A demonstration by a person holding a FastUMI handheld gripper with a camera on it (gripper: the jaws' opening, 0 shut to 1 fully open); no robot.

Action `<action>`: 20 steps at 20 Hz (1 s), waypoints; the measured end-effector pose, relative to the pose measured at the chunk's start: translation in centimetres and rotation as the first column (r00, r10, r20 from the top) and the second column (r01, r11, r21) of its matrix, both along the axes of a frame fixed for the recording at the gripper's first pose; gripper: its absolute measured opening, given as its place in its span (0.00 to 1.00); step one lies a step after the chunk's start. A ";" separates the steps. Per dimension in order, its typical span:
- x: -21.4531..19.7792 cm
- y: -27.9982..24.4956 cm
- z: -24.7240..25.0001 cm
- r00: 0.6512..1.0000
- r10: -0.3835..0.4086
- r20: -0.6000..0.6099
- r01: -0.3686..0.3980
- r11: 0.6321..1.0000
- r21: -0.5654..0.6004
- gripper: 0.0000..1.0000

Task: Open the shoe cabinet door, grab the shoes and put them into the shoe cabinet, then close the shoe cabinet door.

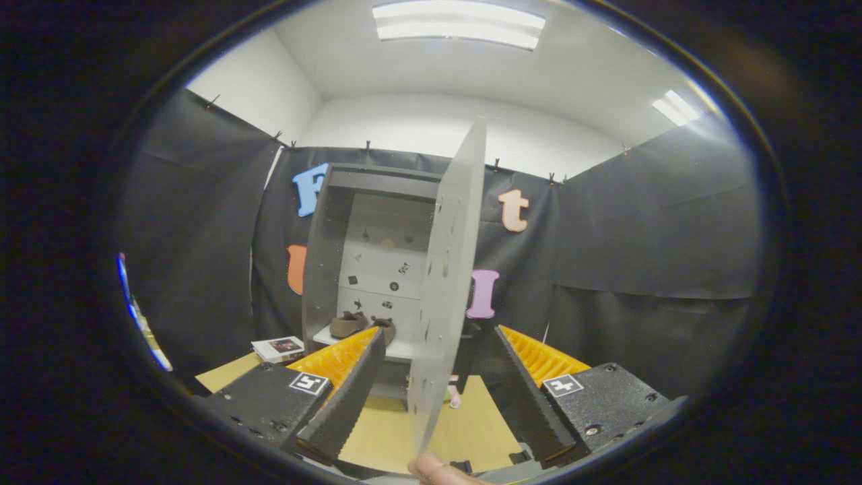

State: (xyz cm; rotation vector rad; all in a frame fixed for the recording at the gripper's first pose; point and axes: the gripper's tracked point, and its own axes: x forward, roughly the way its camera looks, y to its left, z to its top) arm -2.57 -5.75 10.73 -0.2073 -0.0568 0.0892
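Gripper view: I log my claw (424, 377) spread wide, fingers gripping nothing, the swung-out cabinet door (448, 283) standing edge-on between them. Shoe cabinet (323, 256): open, upright on the counter (485, 417), beyond the fingers. Contents: one pair of brown shoes (357, 325) on its lower shelf, upper shelves bare. Beside the cabinet, a small booklet (277, 348). A fingertip (434, 469) shows below the door.

shoe cabinet (337, 222): grey | door (448, 283): pale grey | shoes (360, 325): brown
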 end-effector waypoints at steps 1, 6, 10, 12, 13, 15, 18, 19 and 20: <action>0.0 -1.3 0.0 1.000 0.002 -0.001 -0.002 1.000 -0.005 1.00; 4.1 -8.8 -0.8 0.998 -0.050 -0.022 0.050 0.998 -0.029 1.00; 9.2 -13.4 -2.5 0.993 -0.090 -0.081 0.091 0.996 0.005 1.00; 11.9 -14.2 -3.6 0.994 -0.065 -0.084 0.064 0.998 -0.008 1.00; 13.3 -14.1 -4.1 0.995 -0.059 -0.082 0.057 0.998 -0.024 1.00; 15.1 -13.5 -5.2 0.994 -0.034 -0.103 0.032 0.999 -0.018 1.00; 16.6 -11.5 -6.5 0.990 0.024 -0.140 -0.021 1.000 0.023 1.00; 17.0 -11.0 -6.7 0.989 0.031 -0.142 -0.028 0.999 0.019 1.00; 17.2 -10.4 -6.9 0.989 0.036 -0.142 -0.034 0.999 0.017 1.00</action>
